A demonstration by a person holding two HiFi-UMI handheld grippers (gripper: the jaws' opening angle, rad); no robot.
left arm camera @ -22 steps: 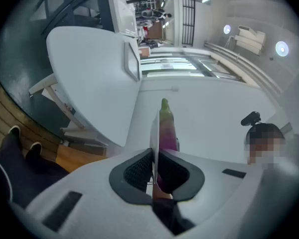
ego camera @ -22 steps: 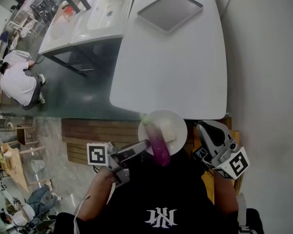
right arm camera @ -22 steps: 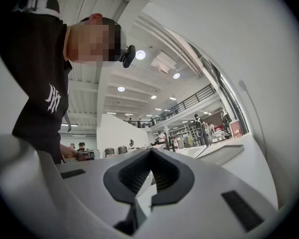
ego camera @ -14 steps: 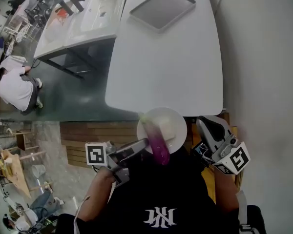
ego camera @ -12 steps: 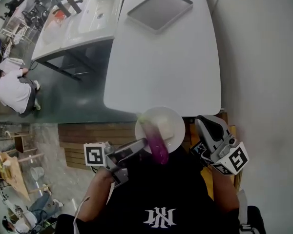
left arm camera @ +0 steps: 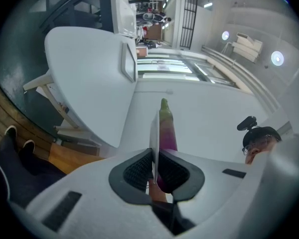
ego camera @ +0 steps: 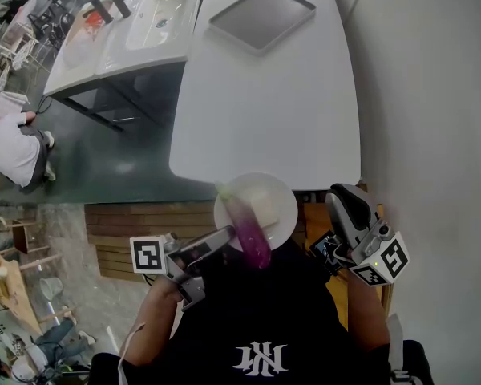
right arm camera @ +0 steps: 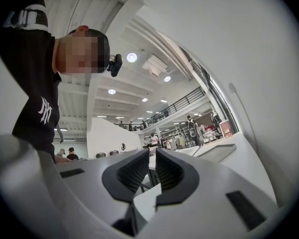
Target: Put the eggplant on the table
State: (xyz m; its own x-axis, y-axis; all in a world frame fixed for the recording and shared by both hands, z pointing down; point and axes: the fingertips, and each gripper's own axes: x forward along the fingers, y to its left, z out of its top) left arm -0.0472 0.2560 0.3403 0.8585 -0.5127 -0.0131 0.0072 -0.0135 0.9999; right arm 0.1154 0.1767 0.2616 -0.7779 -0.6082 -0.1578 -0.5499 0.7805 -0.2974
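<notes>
A purple eggplant [ego camera: 249, 231] with a green stem lies on a round white plate [ego camera: 277, 201]. The plate hovers at the near edge of the white table [ego camera: 264, 111]. My left gripper [ego camera: 226, 237] is shut on the plate's left rim. In the left gripper view the thin plate edge [left arm camera: 153, 131] stands between the pads of that gripper [left arm camera: 155, 171], and the eggplant [left arm camera: 167, 128] lies just right of it. My right gripper [ego camera: 346, 195] is held to the right of the plate, shut and empty. Nothing shows between the jaws of the right gripper [right arm camera: 150, 171].
A grey tray [ego camera: 261, 16] sits at the table's far end. A white double sink unit [ego camera: 136, 22] stands to the left of the table. Wooden decking [ego camera: 144, 223] lies below the near edge. A person [ego camera: 8, 147] crouches on the floor at far left.
The whole view has slid slightly left. The plate with the eggplant stays at the table's near edge in my left gripper. My right gripper has barely moved.
</notes>
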